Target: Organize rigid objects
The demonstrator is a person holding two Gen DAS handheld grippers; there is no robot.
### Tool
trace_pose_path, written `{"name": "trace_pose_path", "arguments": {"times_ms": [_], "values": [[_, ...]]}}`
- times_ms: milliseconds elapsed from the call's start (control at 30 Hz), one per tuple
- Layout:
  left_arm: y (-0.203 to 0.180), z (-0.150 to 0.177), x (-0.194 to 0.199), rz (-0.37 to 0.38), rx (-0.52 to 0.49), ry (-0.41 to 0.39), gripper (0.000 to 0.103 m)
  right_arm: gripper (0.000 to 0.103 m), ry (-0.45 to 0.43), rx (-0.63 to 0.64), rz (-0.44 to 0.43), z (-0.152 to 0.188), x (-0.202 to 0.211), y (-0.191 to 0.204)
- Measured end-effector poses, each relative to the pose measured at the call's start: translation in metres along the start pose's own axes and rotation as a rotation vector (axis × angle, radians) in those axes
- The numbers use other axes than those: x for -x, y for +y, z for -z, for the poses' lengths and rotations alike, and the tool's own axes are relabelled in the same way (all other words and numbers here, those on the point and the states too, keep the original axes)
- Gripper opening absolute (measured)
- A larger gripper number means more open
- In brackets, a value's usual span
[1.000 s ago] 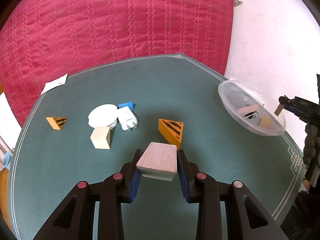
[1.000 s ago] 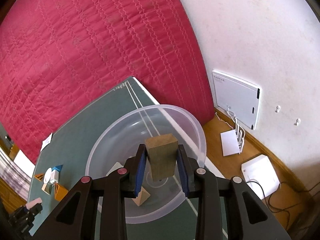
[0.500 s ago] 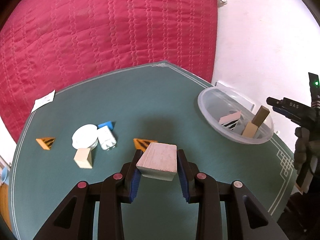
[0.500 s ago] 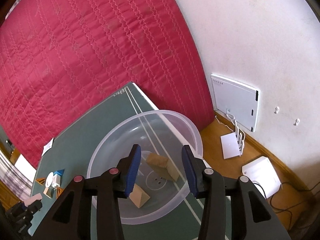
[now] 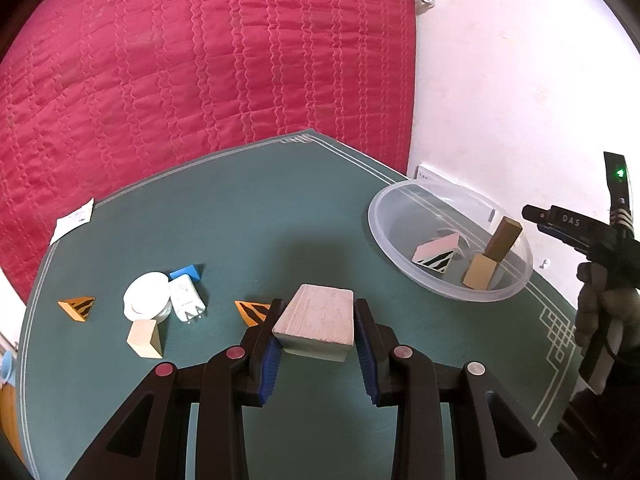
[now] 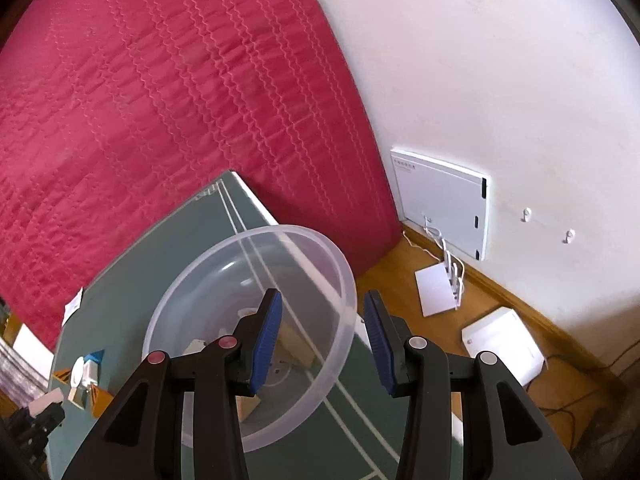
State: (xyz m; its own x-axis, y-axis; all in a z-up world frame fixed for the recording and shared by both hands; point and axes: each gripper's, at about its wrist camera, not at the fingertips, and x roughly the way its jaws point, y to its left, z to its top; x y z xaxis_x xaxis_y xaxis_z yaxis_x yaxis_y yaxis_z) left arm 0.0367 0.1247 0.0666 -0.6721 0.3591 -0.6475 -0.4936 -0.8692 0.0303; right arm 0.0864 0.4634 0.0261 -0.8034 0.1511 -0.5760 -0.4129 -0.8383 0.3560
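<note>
The green surface (image 5: 248,216) carries a clear bowl (image 5: 384,240) near its right edge. To the left lie two orange wedges (image 5: 77,307), a wooden block (image 5: 143,338), a white disc (image 5: 145,298), a charger (image 5: 186,298), a blue piece (image 5: 185,271) and a paper slip (image 5: 74,220).

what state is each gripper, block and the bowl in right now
left gripper: shut on the pale wood block, held above the table
right gripper: open, empty, over the bowl
bowl: upright, holding three blocks
tall brown block: leaning inside the bowl
striped wedge: loose on the table
</note>
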Motion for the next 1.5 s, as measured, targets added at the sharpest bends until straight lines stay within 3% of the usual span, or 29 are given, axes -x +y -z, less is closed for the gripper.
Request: {"name": "trace_pose_path", "arguments": {"times_ms": [333,700,1000,1200,1367,1500], "values": [[-0.001,0.001,-0.002,0.003,0.013,0.002,0.036,0.048,0.006,0.146,0.013,0.012,-0.002,0.026],[0.0,0.002,-0.002,0.002,0.017,-0.001,0.036,0.048,0.029,0.216,-0.059,0.025,0.007,0.047],[0.001,0.002,-0.001,0.003,0.018,-0.002,0.036,0.048,-0.023,0.154,0.09,0.015,0.009,0.025],[0.0,0.002,-0.001,0.006,0.016,-0.003,0.036,0.048,-0.006,0.101,0.179,0.01,0.002,0.007],[-0.002,0.003,-0.003,0.01,0.013,0.002,0.035,0.048,0.034,0.152,0.205,0.014,-0.014,0.013],[-0.004,0.002,-0.004,0.013,0.009,0.004,0.036,0.053,-0.006,0.247,0.191,0.022,-0.013,0.03]]}}
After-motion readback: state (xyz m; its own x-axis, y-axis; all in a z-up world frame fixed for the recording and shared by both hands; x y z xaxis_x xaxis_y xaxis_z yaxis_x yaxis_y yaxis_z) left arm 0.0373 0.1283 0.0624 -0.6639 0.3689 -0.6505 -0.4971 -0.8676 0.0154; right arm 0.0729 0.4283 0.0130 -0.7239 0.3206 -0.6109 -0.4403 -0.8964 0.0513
